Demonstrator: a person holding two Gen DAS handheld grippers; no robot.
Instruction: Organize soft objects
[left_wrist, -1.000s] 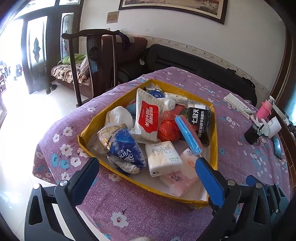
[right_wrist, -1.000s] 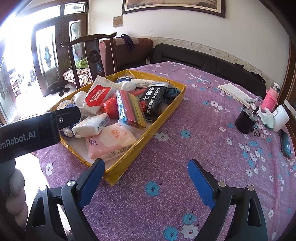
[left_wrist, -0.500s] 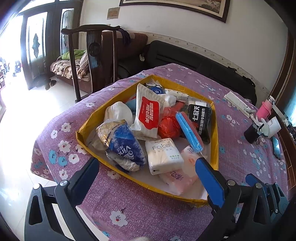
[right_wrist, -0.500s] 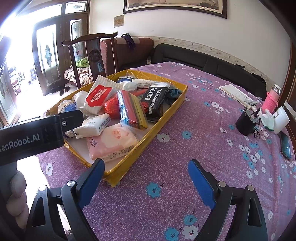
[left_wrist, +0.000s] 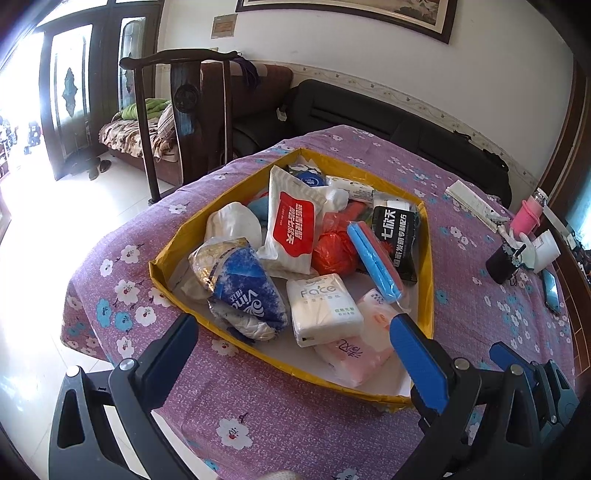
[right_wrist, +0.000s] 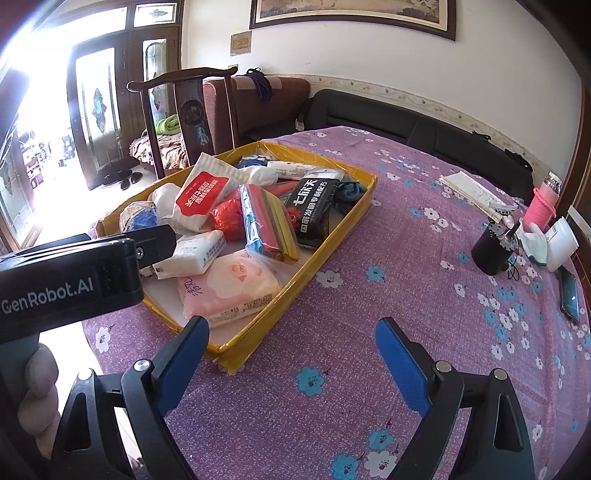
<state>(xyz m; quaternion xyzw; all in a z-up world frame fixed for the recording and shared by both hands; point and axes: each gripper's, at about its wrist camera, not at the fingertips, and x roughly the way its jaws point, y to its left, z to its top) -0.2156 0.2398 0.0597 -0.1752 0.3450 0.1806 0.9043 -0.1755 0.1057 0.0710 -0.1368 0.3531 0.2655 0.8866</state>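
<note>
The soft packs lie heaped together inside the yellow tray (left_wrist: 428, 266) on the bench (right_wrist: 369, 295): a blue bag (left_wrist: 247, 295), a white tissue pack (left_wrist: 325, 310) and a pink pack (right_wrist: 229, 284). The left claw (left_wrist: 291, 347) hangs wide apart over the tray's near edge, holding nothing, probably so it can choose one; the right claw (right_wrist: 291, 347) is also spread and empty, over bare cloth

Soft packets (left_wrist: 320, 310) heaped in the yellow tray (left_wrist: 428, 280) at frame centre, pink pack (right_wrist: 229, 284) nearest, flat.
</note>
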